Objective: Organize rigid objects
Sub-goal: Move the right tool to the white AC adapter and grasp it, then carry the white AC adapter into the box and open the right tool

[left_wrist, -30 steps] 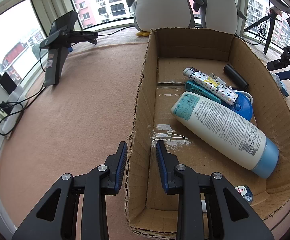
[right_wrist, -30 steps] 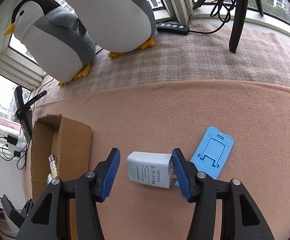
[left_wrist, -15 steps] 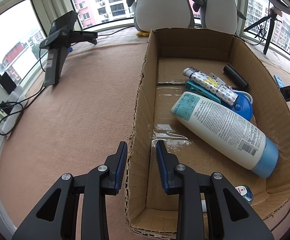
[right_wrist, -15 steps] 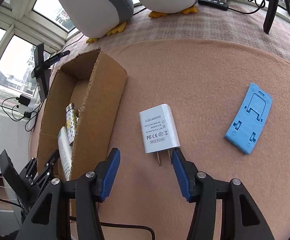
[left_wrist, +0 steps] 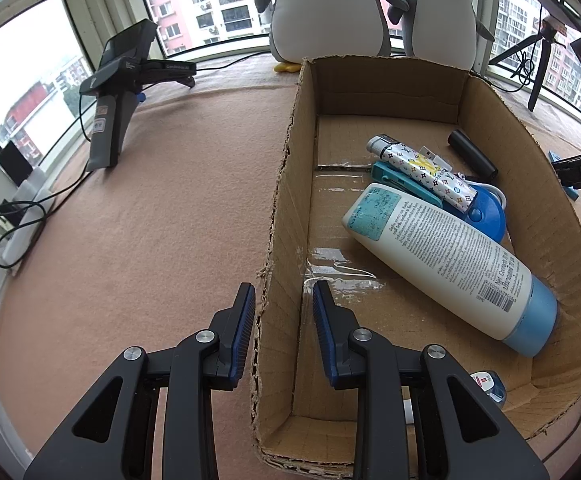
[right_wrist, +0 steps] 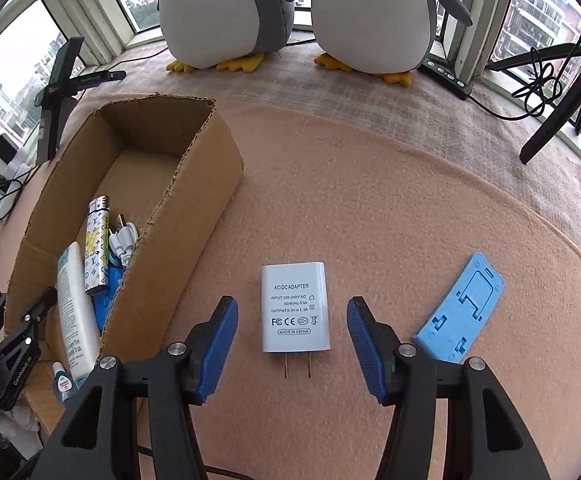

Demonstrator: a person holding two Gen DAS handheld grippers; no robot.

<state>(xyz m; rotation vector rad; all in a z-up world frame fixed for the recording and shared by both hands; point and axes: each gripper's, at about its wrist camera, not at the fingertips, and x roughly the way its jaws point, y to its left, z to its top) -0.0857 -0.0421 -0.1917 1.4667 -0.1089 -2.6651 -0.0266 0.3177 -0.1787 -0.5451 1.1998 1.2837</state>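
The white AC/DC adapter [right_wrist: 294,307] is lying flat on the peach tabletop [right_wrist: 390,208], label up, prongs pointing back at me. My right gripper [right_wrist: 292,338] is hovering over it with the blue pads [right_wrist: 218,340] spread either side, not touching; the jaws have just been opening a bit wider. A blue plastic stand [right_wrist: 460,308] is lying just to the right.

To the left is the cardboard box [left_wrist: 286,216], and my left gripper [left_wrist: 284,320] is clamping its near side wall, one pad outside, one inside. Inside I'm seeing a big white lotion bottle [left_wrist: 446,262] lying over a blue thing I can't really make out, a patterned lighter [left_wrist: 422,172], a black cylinder [left_wrist: 472,153] and a small bottle [left_wrist: 488,384] half hidden behind my own gripper. Two plush penguins [right_wrist: 226,8] are sitting by the window, heads cut off in the right view.
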